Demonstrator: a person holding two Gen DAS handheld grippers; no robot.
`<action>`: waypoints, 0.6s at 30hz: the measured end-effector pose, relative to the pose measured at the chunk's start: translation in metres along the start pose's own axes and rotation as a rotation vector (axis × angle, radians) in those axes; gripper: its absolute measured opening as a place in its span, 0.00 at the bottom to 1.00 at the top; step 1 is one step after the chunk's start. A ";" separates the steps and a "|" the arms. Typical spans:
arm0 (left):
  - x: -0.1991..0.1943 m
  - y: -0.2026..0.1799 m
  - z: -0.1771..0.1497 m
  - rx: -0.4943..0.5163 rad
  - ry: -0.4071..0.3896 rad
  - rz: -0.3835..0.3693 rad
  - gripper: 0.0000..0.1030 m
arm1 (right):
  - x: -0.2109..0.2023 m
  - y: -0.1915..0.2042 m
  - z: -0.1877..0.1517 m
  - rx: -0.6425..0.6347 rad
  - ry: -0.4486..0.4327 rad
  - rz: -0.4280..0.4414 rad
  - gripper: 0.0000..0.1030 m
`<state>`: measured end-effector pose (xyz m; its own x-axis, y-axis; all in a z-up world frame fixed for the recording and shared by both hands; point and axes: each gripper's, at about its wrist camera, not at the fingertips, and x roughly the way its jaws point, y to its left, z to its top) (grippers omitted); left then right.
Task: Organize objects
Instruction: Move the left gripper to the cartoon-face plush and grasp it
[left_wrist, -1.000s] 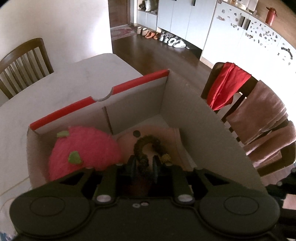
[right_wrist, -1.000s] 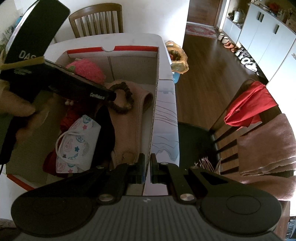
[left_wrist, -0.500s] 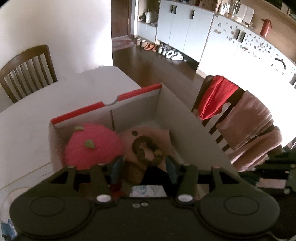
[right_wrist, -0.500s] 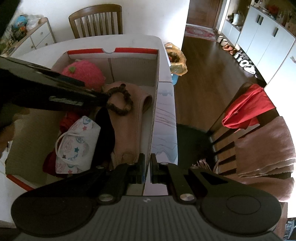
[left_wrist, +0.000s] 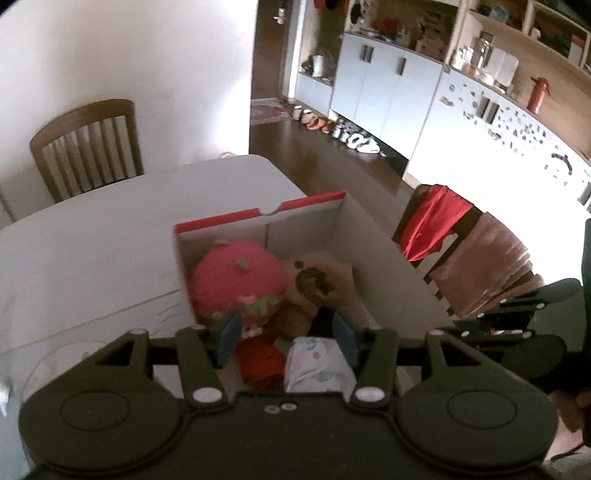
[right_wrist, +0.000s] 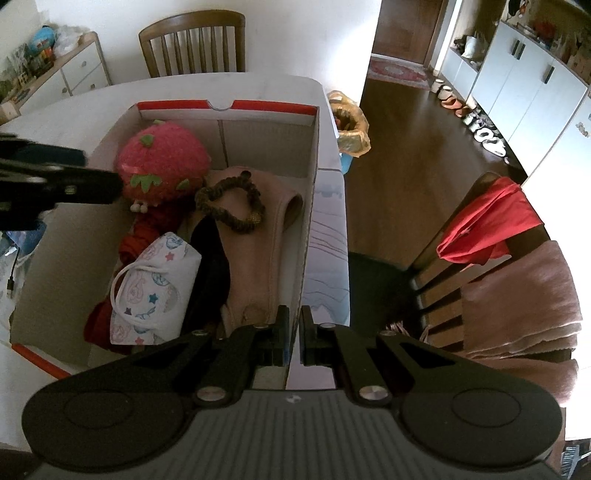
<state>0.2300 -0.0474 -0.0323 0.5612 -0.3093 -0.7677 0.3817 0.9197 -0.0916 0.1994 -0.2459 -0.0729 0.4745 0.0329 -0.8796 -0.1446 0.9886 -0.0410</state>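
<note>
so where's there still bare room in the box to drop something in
Bare floor runs along the box's left wall, beside the patterned pouch and below the strawberry plush. The right side is crowded: pink garment with the scrunchie on top.

No lettering, label, brand or number is showing legibly in either view, the printed patterns on the white pouch lying in the cardboard box being only stars and swirls and the small marks on the gripper housings being too blurred to read.
</note>
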 end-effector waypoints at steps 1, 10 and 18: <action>-0.003 0.003 -0.002 -0.006 -0.003 0.005 0.53 | 0.000 0.000 0.000 -0.001 0.000 -0.001 0.04; -0.024 0.041 -0.035 -0.105 -0.012 0.086 0.61 | 0.002 0.002 0.001 -0.003 0.004 -0.008 0.05; -0.043 0.099 -0.066 -0.207 -0.032 0.211 0.89 | 0.003 0.006 0.002 -0.007 0.012 -0.026 0.05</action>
<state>0.1951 0.0725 -0.0507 0.6359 -0.1107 -0.7638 0.0982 0.9932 -0.0622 0.2021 -0.2399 -0.0750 0.4673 0.0058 -0.8841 -0.1383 0.9881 -0.0666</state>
